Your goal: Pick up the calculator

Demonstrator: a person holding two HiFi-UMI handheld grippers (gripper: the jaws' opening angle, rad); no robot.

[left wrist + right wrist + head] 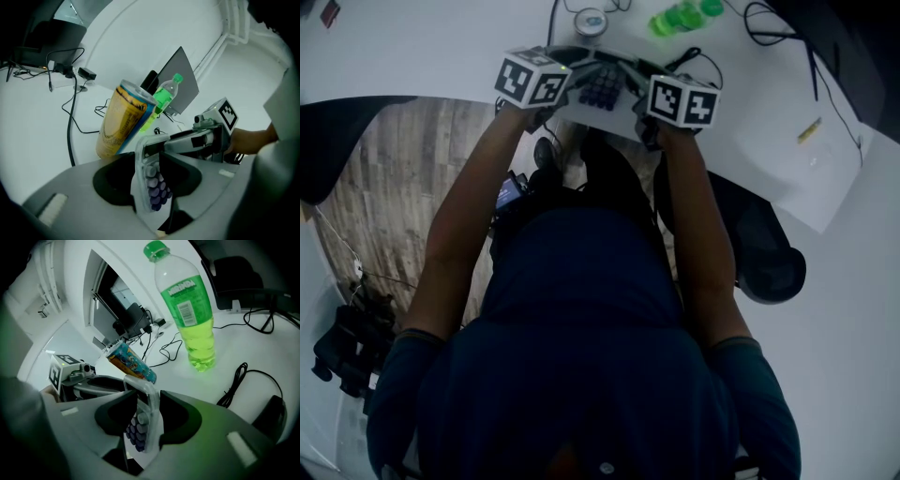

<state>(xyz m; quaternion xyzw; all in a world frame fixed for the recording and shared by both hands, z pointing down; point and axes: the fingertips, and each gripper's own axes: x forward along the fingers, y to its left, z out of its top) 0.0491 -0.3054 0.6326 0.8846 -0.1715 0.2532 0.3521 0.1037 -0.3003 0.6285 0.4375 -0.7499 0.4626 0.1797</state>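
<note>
The calculator, pale-cased with dark purple keys, hangs just above the white desk's near edge, between both grippers. My left gripper is shut on its left end and my right gripper on its right end. In the left gripper view the calculator stands edge-on, pinched between the jaws of the left gripper, with the right gripper beyond it. In the right gripper view the calculator is clamped the same way in the right gripper, and the left gripper shows behind.
A green soda bottle and a tilted colourful can stand just past the calculator. Black cables trail over the desk. A sheet of paper with a yellow pencil lies to the right. An office chair sits below the desk edge.
</note>
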